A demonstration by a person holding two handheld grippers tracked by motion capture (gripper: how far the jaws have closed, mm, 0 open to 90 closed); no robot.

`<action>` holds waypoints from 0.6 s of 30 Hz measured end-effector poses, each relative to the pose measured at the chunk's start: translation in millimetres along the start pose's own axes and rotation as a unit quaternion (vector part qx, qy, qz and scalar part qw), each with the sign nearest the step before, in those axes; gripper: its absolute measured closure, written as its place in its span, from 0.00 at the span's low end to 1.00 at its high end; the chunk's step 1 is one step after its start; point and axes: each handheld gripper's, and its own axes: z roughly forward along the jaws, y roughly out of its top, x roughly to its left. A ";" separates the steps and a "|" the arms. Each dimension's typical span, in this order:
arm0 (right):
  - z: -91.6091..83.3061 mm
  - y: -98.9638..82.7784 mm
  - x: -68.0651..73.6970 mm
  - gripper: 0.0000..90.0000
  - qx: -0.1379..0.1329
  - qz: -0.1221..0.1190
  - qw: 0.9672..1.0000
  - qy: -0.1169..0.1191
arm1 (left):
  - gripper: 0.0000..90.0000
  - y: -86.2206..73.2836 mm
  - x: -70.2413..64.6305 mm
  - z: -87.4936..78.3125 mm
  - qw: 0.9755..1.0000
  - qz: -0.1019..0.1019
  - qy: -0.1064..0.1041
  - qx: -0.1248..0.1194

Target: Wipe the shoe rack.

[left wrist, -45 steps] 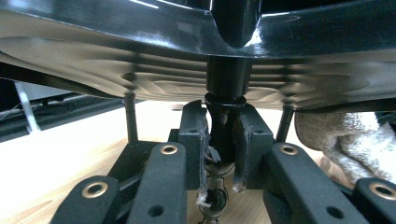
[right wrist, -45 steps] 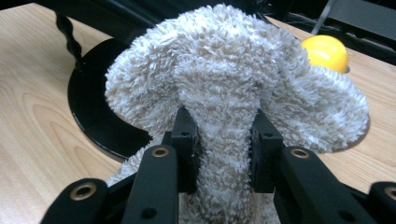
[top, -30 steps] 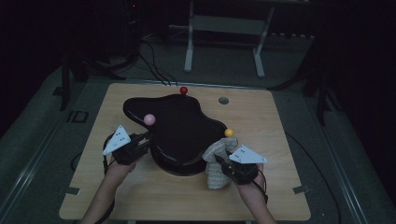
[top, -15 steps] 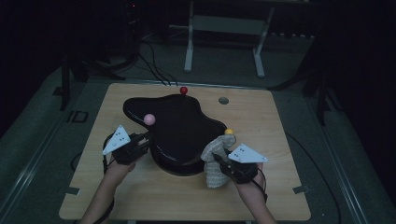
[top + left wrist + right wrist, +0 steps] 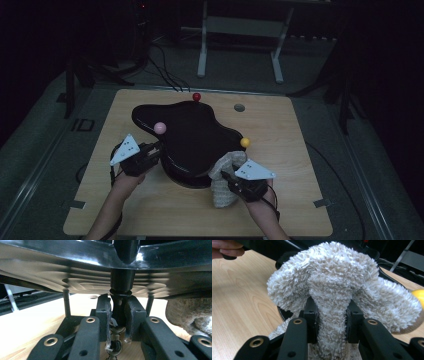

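A glossy black, blob-shaped top [image 5: 190, 135] stands on short posts over the wooden table [image 5: 280, 150]. My left gripper [image 5: 154, 150] reaches under its left edge. In the left gripper view, my left gripper [image 5: 119, 315] is shut on a black post [image 5: 122, 282] below the top's underside [image 5: 75, 257]. A fluffy white cloth [image 5: 229, 161] lies against the front right edge of the top, and my right gripper [image 5: 226, 176] is shut on it. Seen from the right gripper view, the cloth [image 5: 332, 272] bulges above my right gripper [image 5: 332, 320].
Three balls stand on stalks around the top: red [image 5: 196, 96] at the back, pink [image 5: 160, 128] at the left, yellow [image 5: 245, 142] at the right, the yellow ball [image 5: 418, 296] close beside the cloth. A small grey disc [image 5: 239, 107] lies at the back of the table.
My right gripper has shifted the cloth a little to the left along the top's front edge. The left gripper has kept still on the post.
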 end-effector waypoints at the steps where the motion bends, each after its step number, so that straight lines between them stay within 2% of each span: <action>1: -2.9 2.9 -0.6 0.77 -0.006 0.000 1.000 0.001 | 0.83 -0.2 0.0 -0.1 1.000 0.001 0.000 0.000; 4: -9.8 11.6 -1.8 0.77 -0.025 0.003 1.000 -0.002 | 0.83 -0.2 -0.1 -0.1 1.000 0.000 0.001 0.000; 9: -2.7 7.7 2.9 0.77 -0.012 0.001 1.000 0.005 | 0.83 0.1 -0.8 -0.1 1.000 0.001 0.003 0.001; 10: 0.4 3.1 7.6 0.77 0.002 -0.010 1.000 0.005 | 0.83 0.2 -0.9 -0.1 1.000 0.001 0.004 0.001; 14: -10.1 14.0 8.8 0.77 -0.022 -0.007 1.000 0.007 | 0.83 -0.1 -1.4 0.1 1.000 0.001 0.004 0.000; 16: -10.4 15.4 10.3 0.77 -0.023 -0.009 1.000 0.005 | 0.83 0.0 -1.5 0.1 1.000 0.001 0.004 0.001; 18: -4.7 10.3 14.4 0.77 -0.011 -0.006 1.000 0.013 | 0.83 -0.1 -1.7 0.1 1.000 0.001 0.005 0.001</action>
